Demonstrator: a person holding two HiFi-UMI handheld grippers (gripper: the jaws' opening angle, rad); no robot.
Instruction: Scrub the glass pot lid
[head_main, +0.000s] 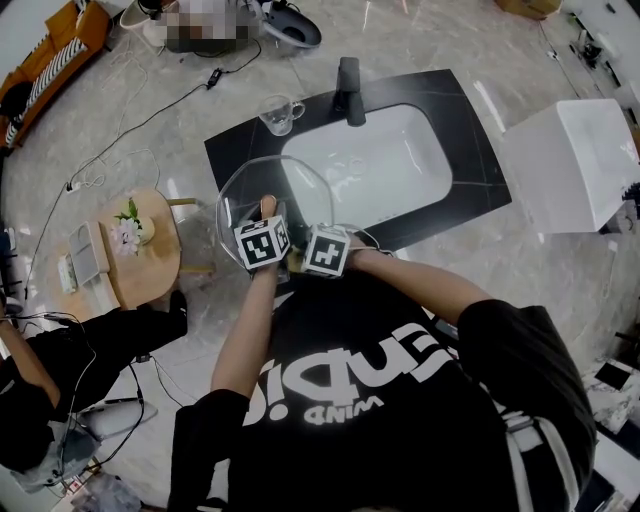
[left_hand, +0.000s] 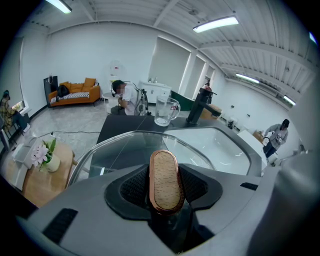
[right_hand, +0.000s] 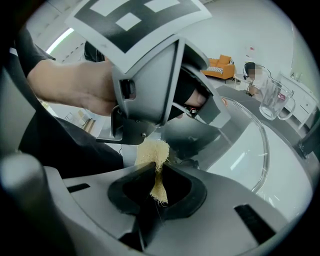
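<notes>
A clear glass pot lid (head_main: 243, 192) is held at the front left edge of the black counter (head_main: 470, 150), beside the sink. Its oval wooden knob (left_hand: 165, 181) with a copper rim sits between the jaws of my left gripper (left_hand: 165, 190), which is shut on it. The lid's glass (left_hand: 115, 150) spreads out beyond the jaws. My right gripper (right_hand: 156, 180) is shut on a pale yellow scrub pad (right_hand: 153, 156), right beside the left gripper (right_hand: 150, 85) and close to the lid's rim (right_hand: 262, 150). In the head view the two marker cubes (head_main: 262, 243) are side by side.
A white sink basin (head_main: 370, 160) with a black faucet (head_main: 349, 90) lies beyond the lid. A glass mug (head_main: 278, 113) stands on the counter's left. A round wooden side table (head_main: 150, 270) with flowers is at the left, a white box (head_main: 580, 160) at the right.
</notes>
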